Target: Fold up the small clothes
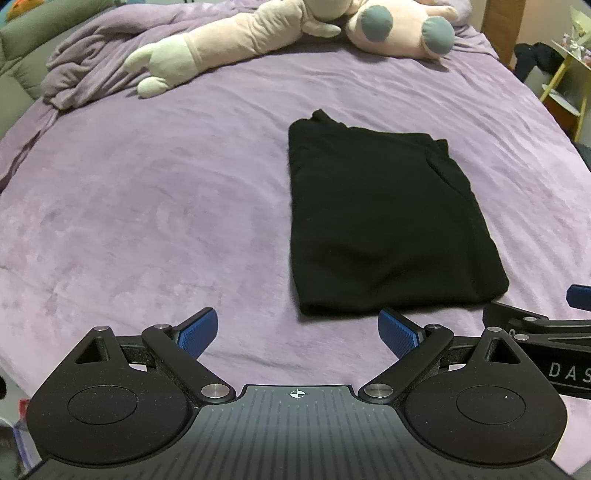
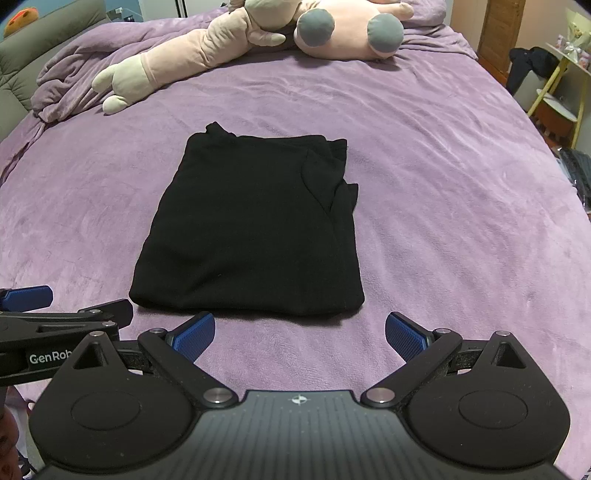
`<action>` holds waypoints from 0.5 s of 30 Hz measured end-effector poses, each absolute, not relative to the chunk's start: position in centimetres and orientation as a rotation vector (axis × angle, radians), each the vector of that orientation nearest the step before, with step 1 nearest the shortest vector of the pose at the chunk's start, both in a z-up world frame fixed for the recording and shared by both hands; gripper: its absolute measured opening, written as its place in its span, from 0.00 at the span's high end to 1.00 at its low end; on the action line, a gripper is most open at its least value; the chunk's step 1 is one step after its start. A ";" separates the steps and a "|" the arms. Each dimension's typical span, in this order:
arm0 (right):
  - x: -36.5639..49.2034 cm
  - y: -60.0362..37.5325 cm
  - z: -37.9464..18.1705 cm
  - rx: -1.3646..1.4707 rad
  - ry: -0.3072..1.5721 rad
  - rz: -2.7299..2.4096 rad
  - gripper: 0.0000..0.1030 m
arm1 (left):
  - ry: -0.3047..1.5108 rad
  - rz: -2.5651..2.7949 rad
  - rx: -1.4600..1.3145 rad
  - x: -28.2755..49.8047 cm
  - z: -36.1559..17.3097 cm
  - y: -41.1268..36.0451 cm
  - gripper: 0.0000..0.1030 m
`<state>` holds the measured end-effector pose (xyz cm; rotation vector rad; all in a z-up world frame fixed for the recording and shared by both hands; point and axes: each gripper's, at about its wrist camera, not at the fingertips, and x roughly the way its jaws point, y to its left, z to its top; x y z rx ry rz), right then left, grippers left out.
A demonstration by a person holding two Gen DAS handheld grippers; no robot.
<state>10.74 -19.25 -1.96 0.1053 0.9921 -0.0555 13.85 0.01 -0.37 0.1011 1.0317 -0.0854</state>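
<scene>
While both grippers hung over the near edge of the purple bed (image 2: 443,184), the folded black garment (image 2: 251,229) lay flat just ahead of them, untouched. Left gripper (image 1: 297,334) fingers were spread wide, empty; right gripper (image 2: 300,336) fingers likewise. Only the right view showed the garment's layered right edge clearly. A pink plush toy (image 1: 258,33) lay at the far end.

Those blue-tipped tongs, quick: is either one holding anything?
Left tongs: open, holding nothing.
Right tongs: open, holding nothing.
</scene>
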 end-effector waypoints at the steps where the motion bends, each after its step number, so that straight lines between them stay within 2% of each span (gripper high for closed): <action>1: 10.8 -19.3 -2.0 0.105 0.992 -0.055 0.04 | 1.032 -0.084 0.100 13.9 -0.4 0.0 0.05; 15: 10.8 -19.1 -2.1 0.102 0.989 -0.057 0.04 | 1.034 -0.083 0.095 13.9 -0.6 0.2 0.05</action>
